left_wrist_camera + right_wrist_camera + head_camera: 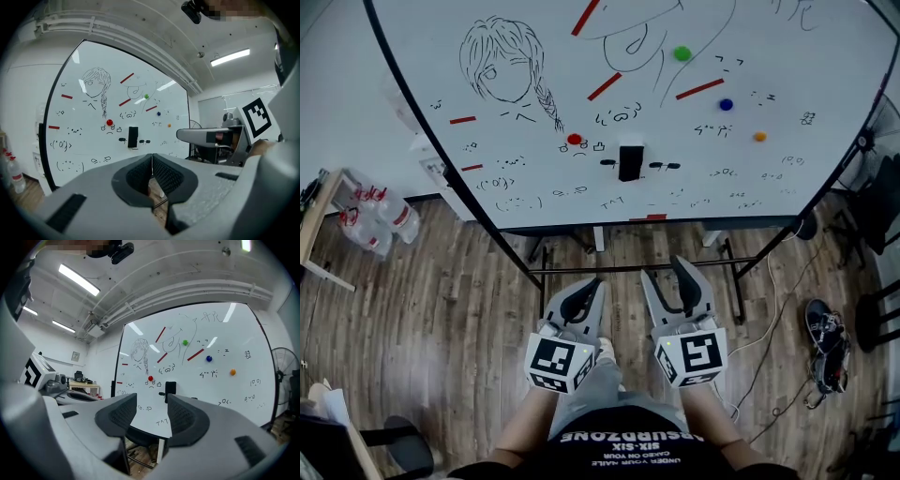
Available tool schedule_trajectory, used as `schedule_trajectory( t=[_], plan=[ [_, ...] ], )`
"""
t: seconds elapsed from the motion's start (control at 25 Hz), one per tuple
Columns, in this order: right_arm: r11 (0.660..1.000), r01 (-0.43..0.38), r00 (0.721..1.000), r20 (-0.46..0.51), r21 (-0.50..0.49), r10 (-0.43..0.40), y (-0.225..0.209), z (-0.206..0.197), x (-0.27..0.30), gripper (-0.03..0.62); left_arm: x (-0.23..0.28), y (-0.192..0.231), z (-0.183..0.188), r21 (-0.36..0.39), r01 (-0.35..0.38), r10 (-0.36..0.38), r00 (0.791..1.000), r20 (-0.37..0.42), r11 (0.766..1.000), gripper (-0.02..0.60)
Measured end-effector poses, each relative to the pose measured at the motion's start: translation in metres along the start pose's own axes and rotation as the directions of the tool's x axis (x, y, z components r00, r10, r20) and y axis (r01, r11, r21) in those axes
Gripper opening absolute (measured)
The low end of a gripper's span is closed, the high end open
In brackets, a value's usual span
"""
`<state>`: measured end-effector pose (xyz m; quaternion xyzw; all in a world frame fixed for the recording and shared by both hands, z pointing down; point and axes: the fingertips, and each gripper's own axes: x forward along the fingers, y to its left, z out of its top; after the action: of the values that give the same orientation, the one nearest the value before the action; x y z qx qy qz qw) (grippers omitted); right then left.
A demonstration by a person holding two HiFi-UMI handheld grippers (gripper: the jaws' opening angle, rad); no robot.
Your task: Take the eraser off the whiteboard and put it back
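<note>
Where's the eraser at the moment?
In the head view the black eraser sticks to the whiteboard, low in the middle, just right of the red magnet.

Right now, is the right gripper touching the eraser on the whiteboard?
Apart: the head view shows bare floor between the right gripper and the eraser on the whiteboard.

Your left tool [152, 158] shows jaws pressed together, nothing between — beyond them the black eraser [133, 137] clings to the whiteboard [89, 151], lower right of a red magnet [109, 122].
</note>
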<state>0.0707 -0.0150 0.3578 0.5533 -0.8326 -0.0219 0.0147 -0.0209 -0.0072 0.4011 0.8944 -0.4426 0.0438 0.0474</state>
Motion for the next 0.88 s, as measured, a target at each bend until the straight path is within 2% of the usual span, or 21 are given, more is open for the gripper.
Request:
schedule_trajectory(
  t=[0.44,0.88],
  plan=[
    [0.999,-0.003,0.999,-0.035,0.032,0.004,-0.024,-0.005,0.065,0.225,0.048,0.040,0.011,0.000,-0.002,0.002,1.000,0.001,1.000,0.009],
    [0.996,0.028,0.998,-0.066,0.086,-0.022,-0.041,-0.014,0.112,0.243,0.077,0.072,0.014,-0.014,-0.001,0.001,1.000,-0.013,1.000,0.009]
  ],
)
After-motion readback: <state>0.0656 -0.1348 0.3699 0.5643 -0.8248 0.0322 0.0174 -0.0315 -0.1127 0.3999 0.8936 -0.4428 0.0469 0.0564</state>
